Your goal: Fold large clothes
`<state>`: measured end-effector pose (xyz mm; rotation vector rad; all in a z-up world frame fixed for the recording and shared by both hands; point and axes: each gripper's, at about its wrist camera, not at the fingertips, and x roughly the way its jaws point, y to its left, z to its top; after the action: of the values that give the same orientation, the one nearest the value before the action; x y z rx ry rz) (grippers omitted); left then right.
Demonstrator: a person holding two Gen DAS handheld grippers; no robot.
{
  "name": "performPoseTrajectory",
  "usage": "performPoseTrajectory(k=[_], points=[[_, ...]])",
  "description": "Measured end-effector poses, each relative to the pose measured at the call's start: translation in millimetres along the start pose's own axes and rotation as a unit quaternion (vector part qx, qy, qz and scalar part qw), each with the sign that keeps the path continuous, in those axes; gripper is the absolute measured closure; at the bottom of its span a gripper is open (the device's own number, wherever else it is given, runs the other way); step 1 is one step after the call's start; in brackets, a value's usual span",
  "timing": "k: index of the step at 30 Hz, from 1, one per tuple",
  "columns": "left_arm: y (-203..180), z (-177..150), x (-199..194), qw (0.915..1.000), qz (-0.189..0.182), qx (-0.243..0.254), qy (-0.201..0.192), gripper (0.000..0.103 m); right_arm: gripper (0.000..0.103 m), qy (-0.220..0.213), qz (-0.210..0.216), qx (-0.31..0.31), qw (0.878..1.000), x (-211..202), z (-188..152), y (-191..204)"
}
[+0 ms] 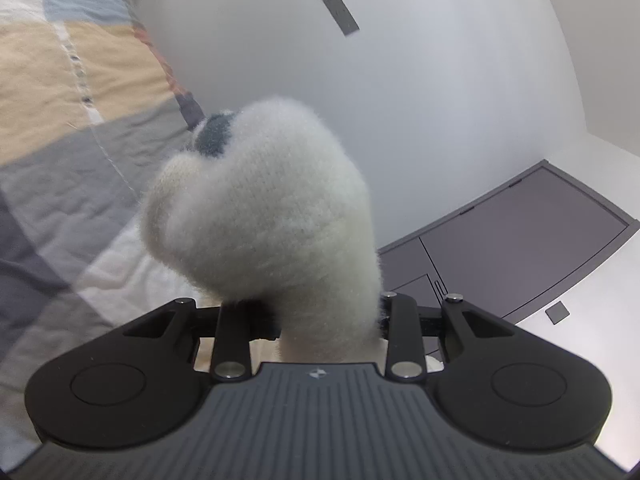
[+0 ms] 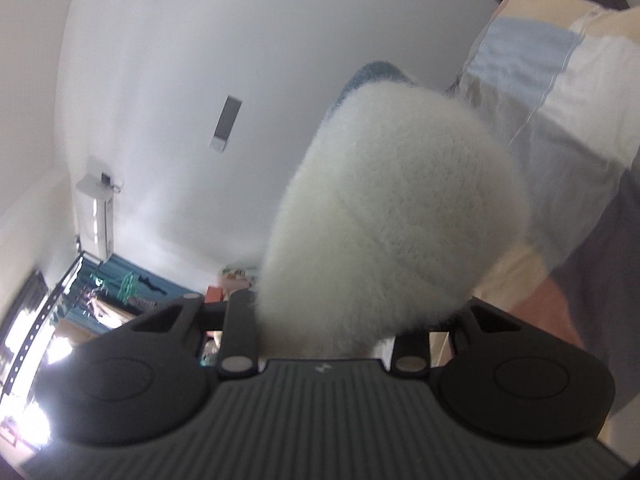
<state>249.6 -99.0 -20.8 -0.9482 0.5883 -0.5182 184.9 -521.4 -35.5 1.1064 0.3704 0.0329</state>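
White painted wall (image 1: 420, 100): fills the upper centre and right of the left wrist frame and the upper left and centre of the right wrist frame.

Patchwork quilted bedspread in beige, grey, pale blue and white (image 1: 60, 128): runs down the left side of the left wrist frame; seen again along the right edge of the right wrist frame (image 2: 560, 120).

Dark grey panelled door (image 1: 532, 240): lower right of the left wrist frame.

Fluffy white knitted garment with a grey-blue patch (image 1: 272, 220): the task's item. In the left wrist frame it bulges up at the centre, rising out of the left claw (image 1: 316, 320). In the right wrist frame a second bunch of it (image 2: 400, 216) fills the centre, rising out of the right claw (image 2: 324, 328), with a blue edge showing at its top.

Left claw: closed on the garment; fingertips buried in the fabric.

Right claw: closed on the garment; fingertips hidden likewise.

White wall-mounted unit (image 2: 98, 212): left of the right wrist frame.

Grey wall plate (image 1: 336, 6): upper centre of the left wrist frame.
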Motion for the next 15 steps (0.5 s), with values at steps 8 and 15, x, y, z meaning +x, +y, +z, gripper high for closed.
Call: performPoseTrajectory(k=[8, 15], points=[[15, -26, 109, 0.9981, 0.047, -0.009, 0.040, 0.066, 0.064, -0.021, -0.058, 0.008, 0.998, 20, 39, -57], [73, -58, 148, 0.9931, 0.089, -0.005, 0.076, 0.066, 0.064, -0.004, -0.113, 0.028, 0.993, 37, 16, -120]])
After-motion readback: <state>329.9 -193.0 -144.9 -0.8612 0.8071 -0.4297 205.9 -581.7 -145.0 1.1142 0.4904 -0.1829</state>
